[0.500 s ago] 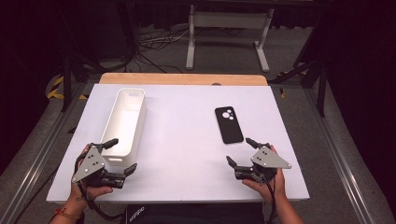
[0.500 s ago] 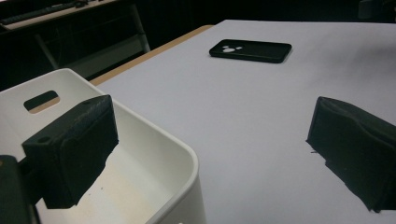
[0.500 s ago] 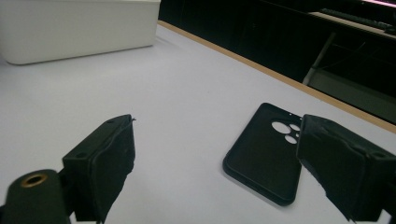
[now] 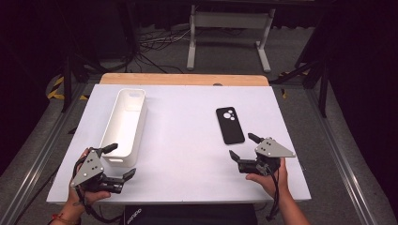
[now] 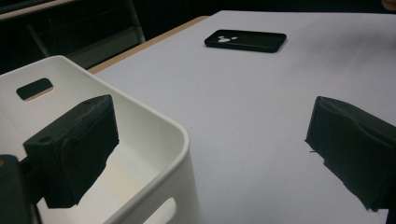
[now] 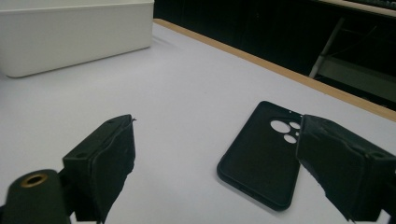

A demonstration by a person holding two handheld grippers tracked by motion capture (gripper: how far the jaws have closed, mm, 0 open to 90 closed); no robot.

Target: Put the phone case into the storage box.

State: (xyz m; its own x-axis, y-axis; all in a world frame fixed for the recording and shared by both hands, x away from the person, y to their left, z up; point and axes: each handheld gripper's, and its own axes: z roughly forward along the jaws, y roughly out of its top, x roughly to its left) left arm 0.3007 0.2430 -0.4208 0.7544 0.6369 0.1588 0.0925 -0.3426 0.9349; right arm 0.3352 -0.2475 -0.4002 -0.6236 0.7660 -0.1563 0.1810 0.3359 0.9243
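A black phone case [image 4: 230,125] lies flat on the white table [image 4: 187,154], right of centre, camera cutouts at its far end. A long white bin [image 4: 126,126] stands at the left, with nothing inside as far as I can see. My left gripper [image 4: 119,161] rests at the bin's near end, open, nothing between its jaws. In the left gripper view, the left gripper [image 5: 210,154] has one jaw over the bin [image 5: 154,135] corner, and the case [image 5: 245,40] lies far off. My right gripper [image 4: 244,146] is open just short of the case. The right gripper [image 6: 219,168] has the case [image 6: 261,158] ahead of its jaws, untouched.
A wooden strip [image 4: 183,79] edges the table's far side. Beyond it stand a metal stand [image 4: 230,28] and cables on a dark floor. Metal rails [image 4: 338,154] run along both sides of the table. The bin [image 6: 74,32] shows far left in the right gripper view.
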